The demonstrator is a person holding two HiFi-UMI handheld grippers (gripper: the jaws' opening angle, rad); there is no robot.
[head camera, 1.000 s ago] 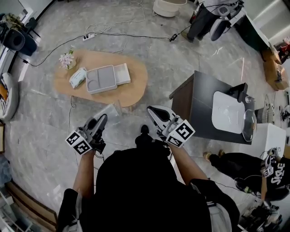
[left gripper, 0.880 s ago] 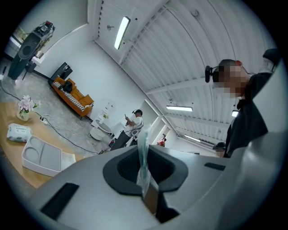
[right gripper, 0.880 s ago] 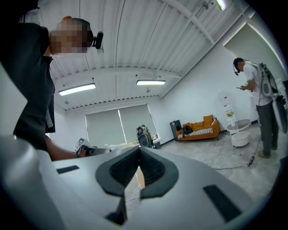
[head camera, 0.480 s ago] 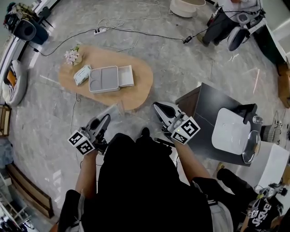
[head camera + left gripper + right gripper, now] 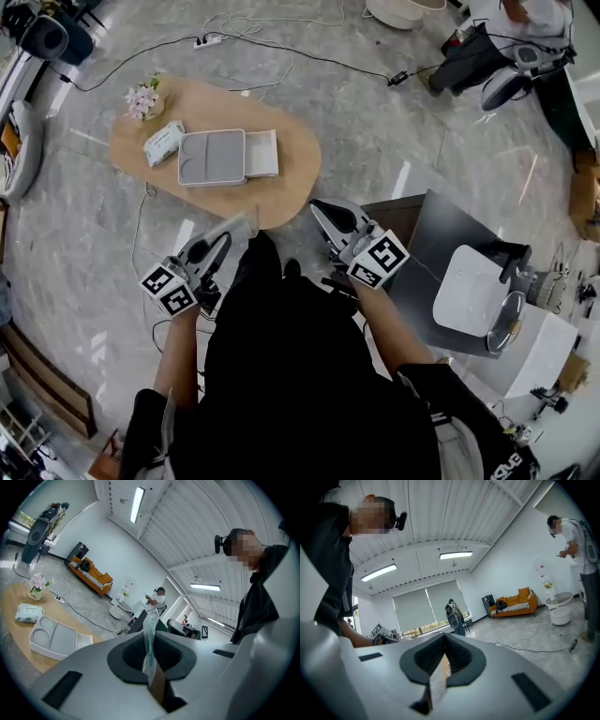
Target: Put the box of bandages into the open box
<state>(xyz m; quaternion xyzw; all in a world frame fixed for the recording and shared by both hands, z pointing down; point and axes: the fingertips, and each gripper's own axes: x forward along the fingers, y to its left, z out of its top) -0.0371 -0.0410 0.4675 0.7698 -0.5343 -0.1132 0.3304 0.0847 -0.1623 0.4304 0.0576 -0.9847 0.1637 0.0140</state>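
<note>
1. Surface (image 5: 281, 192): an oval wooden top in the upper left of the head view. It carries both boxes.
2. Open box (image 5: 211, 157): white, at the middle of the surface.
3. Left gripper (image 5: 223, 242): below the surface's near edge. Its jaws are almost together and pinch a thin clear plastic film (image 5: 150, 620).
4. Right gripper (image 5: 319, 208): right of centre, jaws together with nothing between them.
5. Box of bandages (image 5: 162, 143): just beside the open box's left edge, up and left of both grippers and well apart from them.
</note>
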